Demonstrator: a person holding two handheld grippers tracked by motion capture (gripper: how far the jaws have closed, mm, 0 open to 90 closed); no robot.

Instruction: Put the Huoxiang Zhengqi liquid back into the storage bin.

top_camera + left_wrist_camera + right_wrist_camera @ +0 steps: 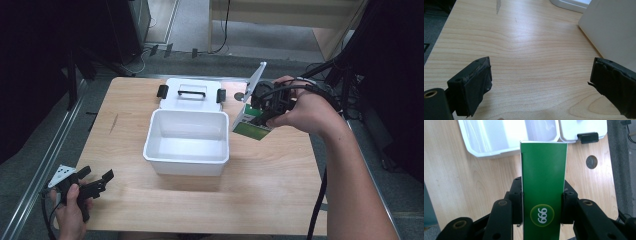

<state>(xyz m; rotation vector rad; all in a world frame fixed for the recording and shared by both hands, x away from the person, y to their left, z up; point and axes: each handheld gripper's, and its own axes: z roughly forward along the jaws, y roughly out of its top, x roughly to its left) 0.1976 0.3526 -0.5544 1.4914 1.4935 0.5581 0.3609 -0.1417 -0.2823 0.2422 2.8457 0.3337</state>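
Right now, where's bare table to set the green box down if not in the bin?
Free: the wide strip between the white bin and the near edge, and the patch right of the bin under the right gripper holding the green box. Crowded: behind the bin, where the lid lies.

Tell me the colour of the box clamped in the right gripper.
Green box with a white "999" roundel, clearest in the right gripper view.
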